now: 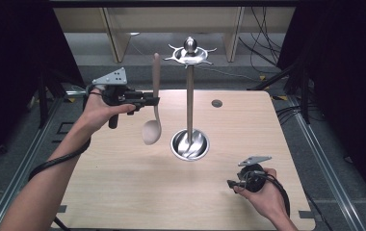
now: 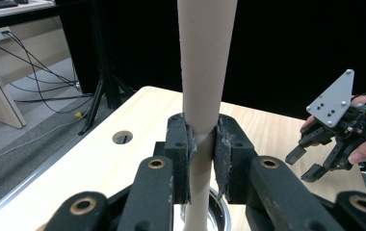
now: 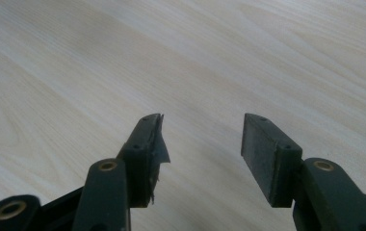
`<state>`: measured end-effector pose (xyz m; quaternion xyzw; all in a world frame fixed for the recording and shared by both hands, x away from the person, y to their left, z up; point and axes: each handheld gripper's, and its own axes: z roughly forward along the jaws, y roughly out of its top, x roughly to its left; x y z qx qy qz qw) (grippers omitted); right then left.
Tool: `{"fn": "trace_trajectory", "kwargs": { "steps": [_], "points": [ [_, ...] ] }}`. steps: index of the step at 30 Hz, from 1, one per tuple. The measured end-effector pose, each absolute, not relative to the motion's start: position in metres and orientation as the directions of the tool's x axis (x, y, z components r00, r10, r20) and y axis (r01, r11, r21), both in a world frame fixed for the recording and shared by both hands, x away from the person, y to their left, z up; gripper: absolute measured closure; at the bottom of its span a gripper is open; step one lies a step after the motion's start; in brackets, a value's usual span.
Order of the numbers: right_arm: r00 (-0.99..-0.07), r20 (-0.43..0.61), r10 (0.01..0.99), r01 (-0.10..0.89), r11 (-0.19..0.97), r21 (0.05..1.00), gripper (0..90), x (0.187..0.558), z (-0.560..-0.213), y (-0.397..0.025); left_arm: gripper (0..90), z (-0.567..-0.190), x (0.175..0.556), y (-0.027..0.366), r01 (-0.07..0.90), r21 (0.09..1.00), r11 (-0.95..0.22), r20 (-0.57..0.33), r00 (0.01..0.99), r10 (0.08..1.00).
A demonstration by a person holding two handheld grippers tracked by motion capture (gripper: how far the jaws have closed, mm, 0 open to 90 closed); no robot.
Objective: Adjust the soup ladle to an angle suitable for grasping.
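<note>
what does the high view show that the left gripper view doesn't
High view alone: the spoon's bowl hanging above the table, and the metal stand whole, with its hooked top and knob. Left gripper view alone: close up, the left tongs shut on the spoon handle. Both share the wooden table, its round hole, and the right tongs, open and empty.

A matt beige spoon (image 1: 153,115), a glossy polished metal stand (image 1: 189,143), a smooth pale wood table (image 1: 248,134).

My right gripper (image 3: 202,139) hangs over bare table (image 3: 123,57), jaws apart, pointing toward twelve o'clock.
</note>
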<state>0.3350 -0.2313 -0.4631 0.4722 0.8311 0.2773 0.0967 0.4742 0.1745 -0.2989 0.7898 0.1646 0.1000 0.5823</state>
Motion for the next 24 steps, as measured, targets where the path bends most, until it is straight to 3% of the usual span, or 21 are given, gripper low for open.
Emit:
{"fn": "trace_trajectory", "kwargs": {
  "steps": [24],
  "points": [
    [-0.53, 0.105, 0.841, 0.736, 0.395, 0.55, 49.5, 0.3353, -0.4633, -0.2314, 76.5, -0.2988, 0.4831, 0.1663, 0.162, 0.944, -0.286, -0.058, 0.938, 0.341]
  ]
}}
